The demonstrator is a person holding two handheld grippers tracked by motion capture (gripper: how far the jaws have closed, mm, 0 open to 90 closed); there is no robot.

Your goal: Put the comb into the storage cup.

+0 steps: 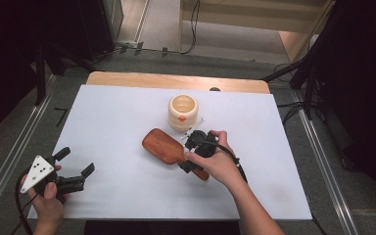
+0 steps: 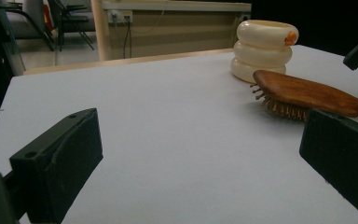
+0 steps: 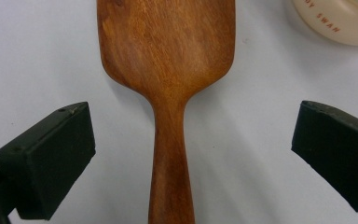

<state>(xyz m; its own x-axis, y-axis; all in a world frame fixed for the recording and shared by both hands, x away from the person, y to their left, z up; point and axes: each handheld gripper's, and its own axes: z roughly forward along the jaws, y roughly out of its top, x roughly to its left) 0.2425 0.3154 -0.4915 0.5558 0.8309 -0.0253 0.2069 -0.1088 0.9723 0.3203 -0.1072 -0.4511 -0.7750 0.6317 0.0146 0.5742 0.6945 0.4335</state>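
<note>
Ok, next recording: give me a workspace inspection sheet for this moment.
Surface: white table, wooden edge at far side.
Job's things: wooden hairbrush lying bristles down; cream ringed cup upright just beyond it.
Clutter: nothing seen.
Grippers: right tool open, jaws either side of the brush handle, not touching; left tool open, at the near left corner.
Cables: black cable trailing from right tool; cables on floor.
Surroundings: grey floor, dark stands.

A cream holder [image 1: 182, 112] made of three stacked rings stands upright on the white table [image 1: 117, 127], toward its far edge, with a small orange knob on its rim. Behind the table's far wooden edge run grey floor and black cables [image 1: 194, 24]; a dark chair [image 2: 70, 18] stands farther off beyond the table.
</note>
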